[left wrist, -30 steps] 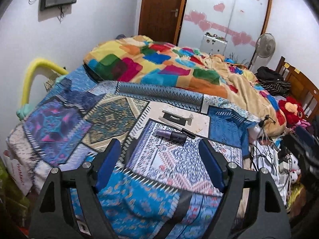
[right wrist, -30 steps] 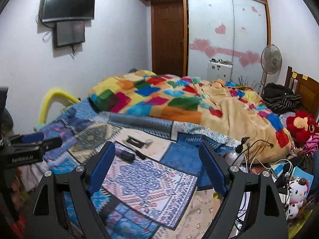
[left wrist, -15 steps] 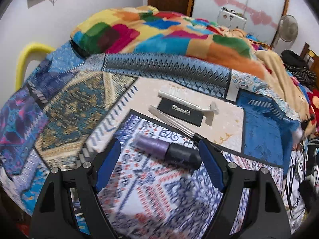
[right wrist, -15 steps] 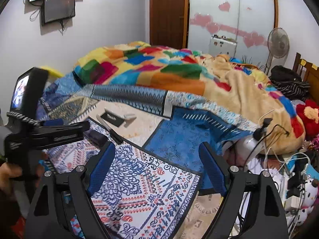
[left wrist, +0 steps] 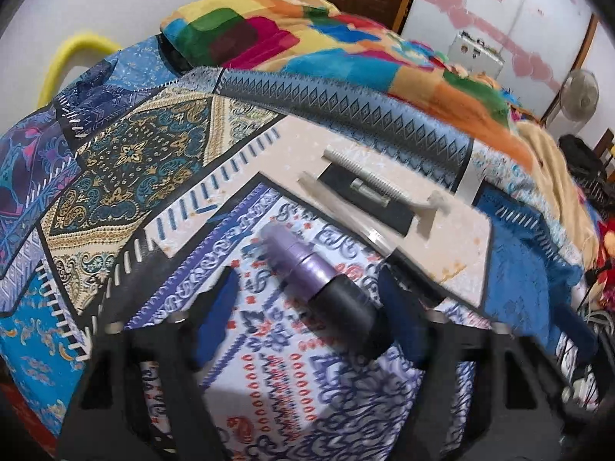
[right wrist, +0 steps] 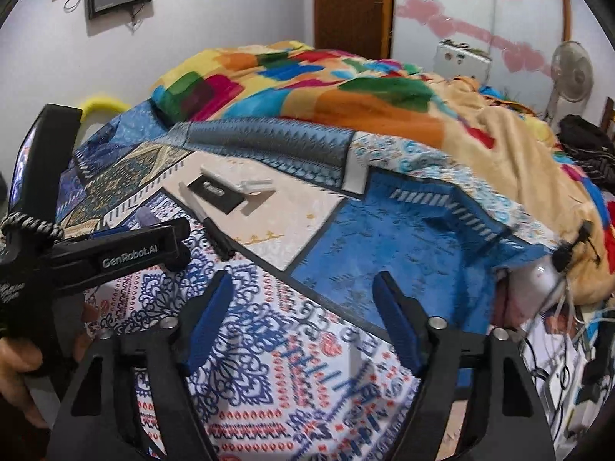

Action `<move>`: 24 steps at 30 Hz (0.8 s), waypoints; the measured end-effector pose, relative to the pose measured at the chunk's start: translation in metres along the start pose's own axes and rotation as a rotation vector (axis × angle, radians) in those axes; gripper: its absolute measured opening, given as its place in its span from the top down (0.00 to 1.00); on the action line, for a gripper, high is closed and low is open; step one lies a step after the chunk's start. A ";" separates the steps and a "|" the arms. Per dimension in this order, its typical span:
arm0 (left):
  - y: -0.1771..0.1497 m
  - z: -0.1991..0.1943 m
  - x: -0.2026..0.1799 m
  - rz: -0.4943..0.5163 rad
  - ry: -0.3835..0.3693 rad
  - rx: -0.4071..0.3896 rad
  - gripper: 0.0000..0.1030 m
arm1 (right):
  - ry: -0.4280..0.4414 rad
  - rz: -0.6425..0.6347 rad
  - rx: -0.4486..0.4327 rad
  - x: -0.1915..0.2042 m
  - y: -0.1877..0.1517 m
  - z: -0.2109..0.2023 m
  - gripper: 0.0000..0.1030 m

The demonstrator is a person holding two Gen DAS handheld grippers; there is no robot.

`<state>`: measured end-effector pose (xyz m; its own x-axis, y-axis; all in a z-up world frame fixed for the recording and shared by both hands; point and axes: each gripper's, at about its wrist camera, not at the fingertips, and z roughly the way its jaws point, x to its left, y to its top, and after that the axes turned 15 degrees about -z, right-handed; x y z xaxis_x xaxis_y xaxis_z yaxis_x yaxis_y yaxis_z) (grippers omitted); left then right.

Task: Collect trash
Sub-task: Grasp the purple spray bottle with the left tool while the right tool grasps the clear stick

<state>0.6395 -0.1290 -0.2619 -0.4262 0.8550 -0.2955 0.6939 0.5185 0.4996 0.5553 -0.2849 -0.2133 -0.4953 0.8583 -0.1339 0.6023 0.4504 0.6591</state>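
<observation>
A purple tube with a black cap (left wrist: 319,284) lies on the patterned bedspread, between the fingers of my open left gripper (left wrist: 307,319), cap end beside the right finger. Beyond it lie a thin pen-like stick (left wrist: 369,236), a flat black card (left wrist: 369,199) and a clear plastic razor (left wrist: 380,186). In the right wrist view the left gripper's body (right wrist: 127,255) covers most of the tube (right wrist: 145,216); the stick (right wrist: 209,223) and black card (right wrist: 217,192) show behind it. My right gripper (right wrist: 300,322) is open and empty over the bedspread.
A crumpled multicoloured blanket (right wrist: 326,92) covers the far half of the bed. A yellow curved tube (left wrist: 73,53) stands at the left bed edge. Cables and clutter (right wrist: 569,345) lie off the right side. A fan (right wrist: 572,73) and wardrobe stand behind.
My left gripper has moved forward and down to the purple tube, which now sits between its fingers. My right gripper has moved forward over the bed.
</observation>
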 end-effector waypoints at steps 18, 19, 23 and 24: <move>-0.008 -0.016 0.031 0.192 -0.072 0.045 0.74 | 0.179 -0.145 0.073 0.053 0.048 0.077 0.70; -0.009 -0.016 0.032 0.193 -0.074 0.046 0.74 | 0.172 -0.157 0.076 0.056 0.048 0.078 0.71; -0.008 -0.016 0.032 0.202 -0.083 0.053 0.74 | 0.150 -0.201 0.066 0.067 0.046 0.075 0.84; -0.008 -0.016 0.033 0.203 -0.086 0.059 0.74 | 0.159 -0.200 0.066 0.069 0.045 0.075 0.84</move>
<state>0.6110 -0.1050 -0.2626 -0.2256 0.9380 -0.2633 0.7939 0.3337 0.5084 0.5954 -0.1874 -0.2482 -0.6978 0.7034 -0.1357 0.5191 0.6270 0.5809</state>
